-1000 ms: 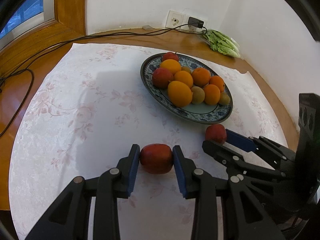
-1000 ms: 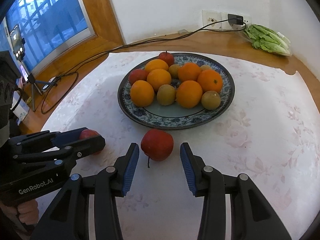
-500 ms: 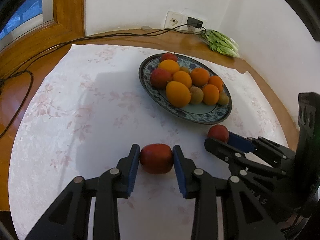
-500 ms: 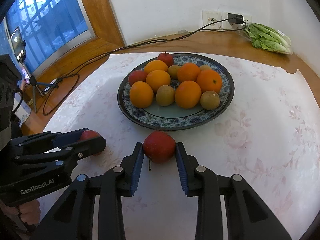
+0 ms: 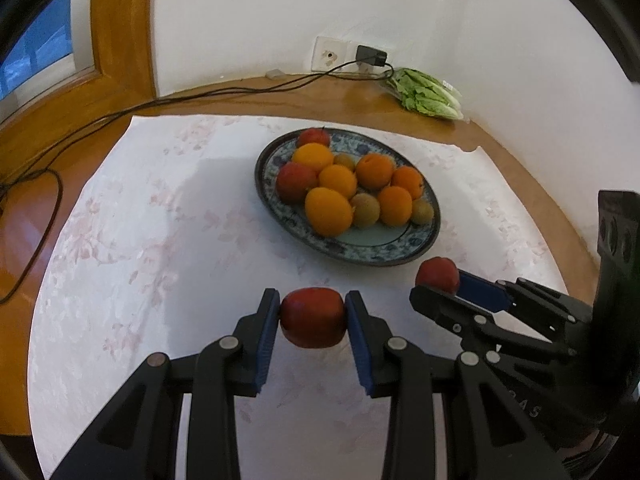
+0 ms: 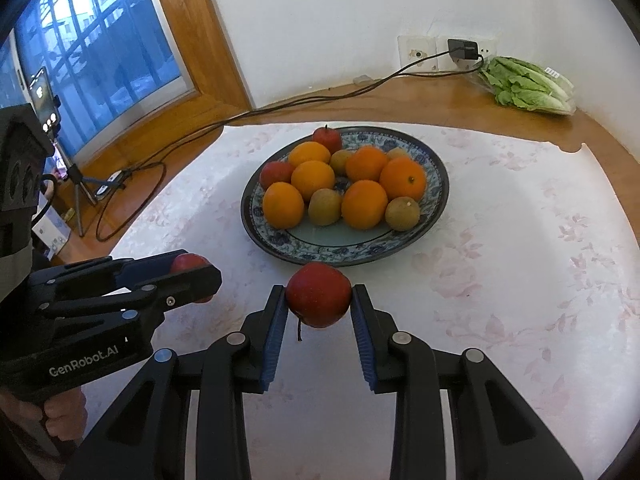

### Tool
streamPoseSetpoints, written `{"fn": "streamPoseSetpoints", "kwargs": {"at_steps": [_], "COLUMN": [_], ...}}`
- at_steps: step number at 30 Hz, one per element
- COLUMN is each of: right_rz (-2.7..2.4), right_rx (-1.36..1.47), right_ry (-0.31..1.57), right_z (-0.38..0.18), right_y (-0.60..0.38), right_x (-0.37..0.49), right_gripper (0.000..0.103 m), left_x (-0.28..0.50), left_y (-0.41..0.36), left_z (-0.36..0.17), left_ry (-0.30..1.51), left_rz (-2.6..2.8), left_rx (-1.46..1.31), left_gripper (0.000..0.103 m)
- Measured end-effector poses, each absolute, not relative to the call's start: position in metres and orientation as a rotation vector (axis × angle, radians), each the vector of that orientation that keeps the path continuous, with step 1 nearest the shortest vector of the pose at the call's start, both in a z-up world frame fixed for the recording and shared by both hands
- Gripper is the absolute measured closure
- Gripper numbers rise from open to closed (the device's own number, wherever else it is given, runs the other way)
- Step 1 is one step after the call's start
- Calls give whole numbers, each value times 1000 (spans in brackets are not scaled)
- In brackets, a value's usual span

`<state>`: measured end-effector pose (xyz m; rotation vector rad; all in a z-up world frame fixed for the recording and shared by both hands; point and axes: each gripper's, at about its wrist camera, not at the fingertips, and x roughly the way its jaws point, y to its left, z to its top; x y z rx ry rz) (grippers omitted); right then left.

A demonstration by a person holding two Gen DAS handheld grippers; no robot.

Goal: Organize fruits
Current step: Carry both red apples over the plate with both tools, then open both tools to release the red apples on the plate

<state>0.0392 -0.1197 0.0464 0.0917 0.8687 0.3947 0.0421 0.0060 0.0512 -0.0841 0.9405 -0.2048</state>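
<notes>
A blue-patterned plate (image 5: 360, 254) on the flowered cloth holds several oranges (image 5: 328, 211), kiwis and two red apples. In the left wrist view my left gripper (image 5: 313, 308) is shut on a dark red apple (image 5: 313, 322), its blue pads pressing both sides. In the right wrist view my right gripper (image 6: 319, 293) is shut on another red apple (image 6: 319, 296), stem hanging down, just in front of the plate (image 6: 340, 252). Each gripper appears in the other's view: the right gripper (image 5: 438, 286) with its apple (image 5: 437, 274), the left gripper (image 6: 192, 272) with its apple (image 6: 186, 262).
A wooden ledge runs round the cloth. A bag of green lettuce (image 6: 524, 86) lies at the back right by a wall socket with a charger (image 6: 462, 49). Black cables (image 5: 48, 200) trail along the left. A phone on a tripod (image 6: 46, 98) stands by the window.
The right gripper's jaws closed from wide apart onto the apple in front of the plate. The left gripper kept its grip on its apple and barely moved.
</notes>
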Motion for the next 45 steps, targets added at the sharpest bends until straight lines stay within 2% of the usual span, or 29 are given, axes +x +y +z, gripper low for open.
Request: {"fn": "streamPoseSetpoints", "kwargs": {"at_steps": [20,45], "right_rz": [350,344], "right_rx": [138,109], "right_ry": [836,826], "right_z": [55,47], "right_y": [-147,-139], "right_x": [66,77], "right_gripper": [70,69], "left_x": [84,93], "left_y": [-30,-24], "left_z": [49,40], "left_ry": [925,909], "left_rz": [-280,-253], "left_rx": [-54,-50], "left_gripper": [68,65]}}
